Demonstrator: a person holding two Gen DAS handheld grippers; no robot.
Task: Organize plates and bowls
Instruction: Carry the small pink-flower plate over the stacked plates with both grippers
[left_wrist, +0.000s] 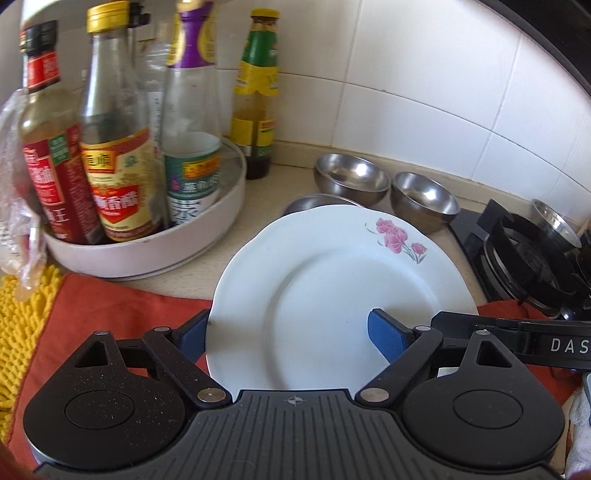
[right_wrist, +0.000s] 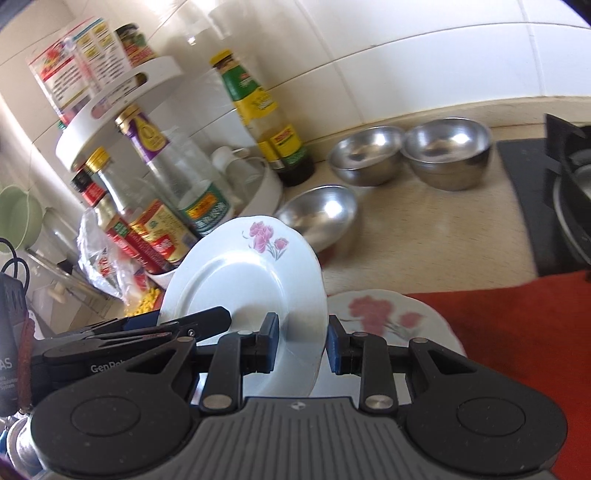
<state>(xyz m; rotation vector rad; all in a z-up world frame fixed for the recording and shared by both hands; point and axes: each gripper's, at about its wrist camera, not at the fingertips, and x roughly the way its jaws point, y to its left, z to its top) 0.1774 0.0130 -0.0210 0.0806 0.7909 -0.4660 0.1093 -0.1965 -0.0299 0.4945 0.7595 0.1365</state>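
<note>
Right gripper (right_wrist: 301, 341) is clenching flowered plate (right_wrist: 243, 280) rim; left gripper (left_wrist: 291, 338) is straddling it, released, above desk (right_wrist: 424, 236)

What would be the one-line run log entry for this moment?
right hand-held gripper: shut on flowered plate | left hand-held gripper: open, around plate | second plate: on red cloth

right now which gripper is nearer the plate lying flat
Right. The right gripper is just beside the lying plate; the left gripper is beyond the held plate.
</note>
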